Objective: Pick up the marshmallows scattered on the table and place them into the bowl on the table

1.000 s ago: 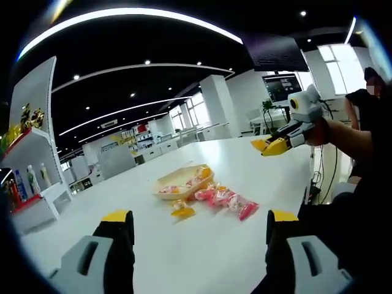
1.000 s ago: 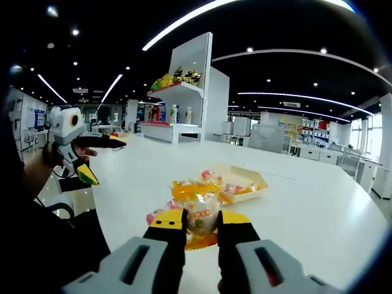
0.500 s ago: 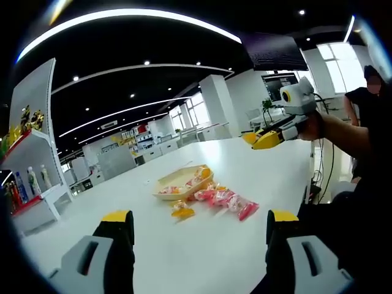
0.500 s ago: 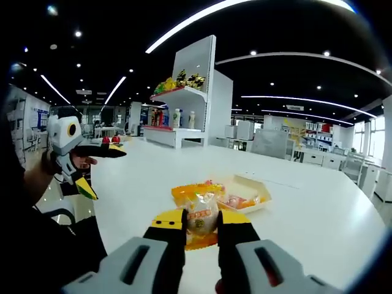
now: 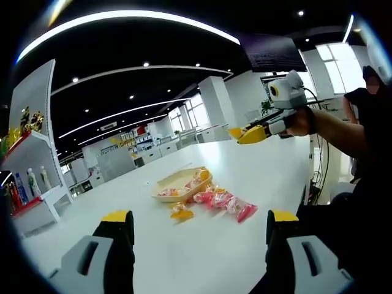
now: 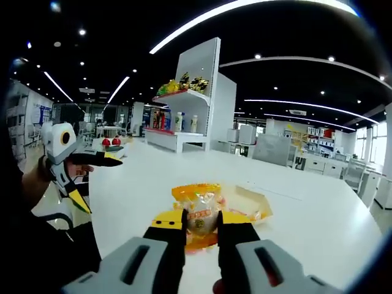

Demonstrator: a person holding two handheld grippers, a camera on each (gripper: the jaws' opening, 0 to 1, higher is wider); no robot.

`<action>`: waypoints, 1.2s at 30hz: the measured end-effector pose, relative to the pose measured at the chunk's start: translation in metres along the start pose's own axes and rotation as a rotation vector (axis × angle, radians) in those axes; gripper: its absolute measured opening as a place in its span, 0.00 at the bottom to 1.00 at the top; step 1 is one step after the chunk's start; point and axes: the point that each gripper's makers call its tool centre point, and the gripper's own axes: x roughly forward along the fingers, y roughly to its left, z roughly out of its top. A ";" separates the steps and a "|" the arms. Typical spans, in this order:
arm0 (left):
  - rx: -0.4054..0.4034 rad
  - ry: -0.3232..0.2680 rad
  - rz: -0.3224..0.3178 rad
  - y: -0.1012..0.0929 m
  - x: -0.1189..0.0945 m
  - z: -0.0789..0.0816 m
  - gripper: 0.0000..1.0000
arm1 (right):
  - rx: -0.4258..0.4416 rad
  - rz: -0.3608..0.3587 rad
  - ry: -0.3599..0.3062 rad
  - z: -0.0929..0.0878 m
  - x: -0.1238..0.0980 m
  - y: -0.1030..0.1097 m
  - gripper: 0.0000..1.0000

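— Starting at the left: what do the left tongs show?

— Their two yellow-tipped jaws stand wide apart with nothing between them, released above the white worktop. In the right gripper view the same left tongs come in from the left, held in a hand, jaws spread.

— And the things on the worktop?

— In the left gripper view, a shallow cream bowl sits near the middle, with a few wrapped pieces inside. Just beside it, toward the camera, lies a small orange-yellow packet; to its right a row of pink marshmallow packets lies on the worktop, the nearest touching or almost touching the bowl's rim.

— Further right?

— The right tongs hang in the air above the far side of the worktop, held by a hand — a dark sleeve runs off to the edge.

— Are they gripping something?

— Yes. In the right gripper view the right tongs are clenched on an orange marshmallow packet, lifted off the worktop. Behind the packet, the bowl shows partly, its right side visible. A tall white shelf unit with goods stands beyond the worktop.
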 end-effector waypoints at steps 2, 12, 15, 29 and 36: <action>-0.001 -0.001 0.000 0.000 0.000 0.000 0.88 | 0.007 0.003 0.001 0.005 0.003 0.000 0.17; 0.002 -0.004 -0.003 -0.001 0.000 0.000 0.88 | 0.011 0.020 -0.003 0.023 0.020 0.003 0.17; 0.002 -0.003 -0.001 0.000 -0.001 0.000 0.88 | -0.002 0.021 -0.001 0.027 0.027 0.003 0.17; 0.002 -0.005 -0.003 0.000 -0.002 -0.001 0.88 | -0.035 0.028 0.009 0.052 0.068 -0.006 0.17; 0.003 -0.004 -0.003 0.001 -0.003 -0.001 0.88 | -0.043 0.017 0.028 0.056 0.090 -0.015 0.17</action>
